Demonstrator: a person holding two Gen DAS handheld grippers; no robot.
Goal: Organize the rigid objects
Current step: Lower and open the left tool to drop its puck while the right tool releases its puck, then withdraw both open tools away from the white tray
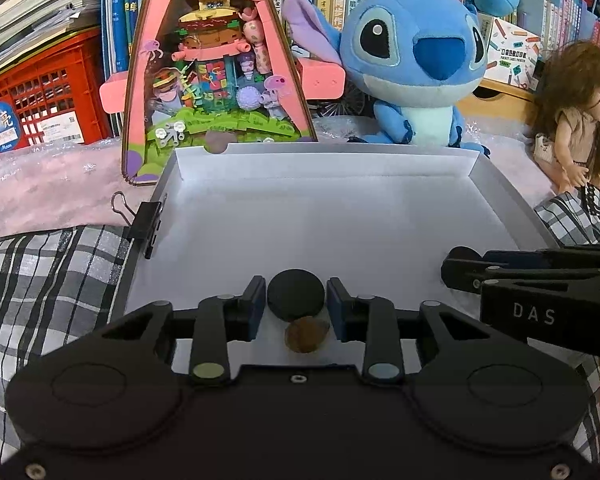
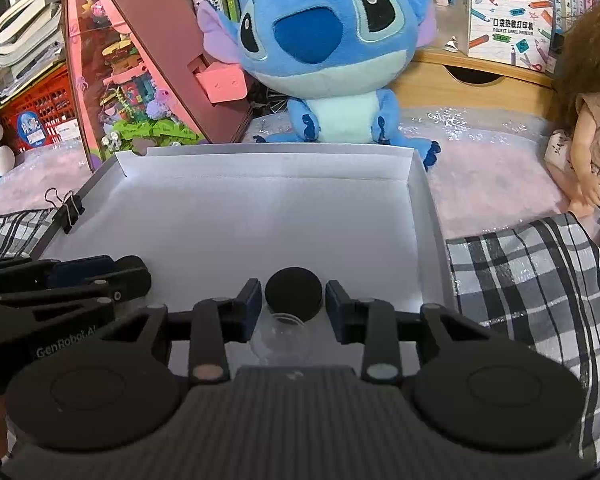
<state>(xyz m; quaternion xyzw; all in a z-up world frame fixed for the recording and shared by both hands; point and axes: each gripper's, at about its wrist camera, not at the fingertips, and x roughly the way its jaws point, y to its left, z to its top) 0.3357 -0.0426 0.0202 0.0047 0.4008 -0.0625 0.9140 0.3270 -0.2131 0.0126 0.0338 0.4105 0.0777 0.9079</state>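
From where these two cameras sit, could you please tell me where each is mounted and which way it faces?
Left wrist: on the left gripper, looking forward and down into the white box; its own fingers flank a black-capped jar, and the right gripper enters from the right.
Right wrist: on the right gripper, same downward slant; its fingers flank a black-capped clear jar, and the left gripper enters from the left.
Shared: the box, blue plush, binder clip, pink display, doll.

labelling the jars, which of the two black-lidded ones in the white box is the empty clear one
The jar between the right hand-held gripper fingers: clear glass, nothing visible inside. The jar at the left hand-held gripper shows brown contents under its lid.
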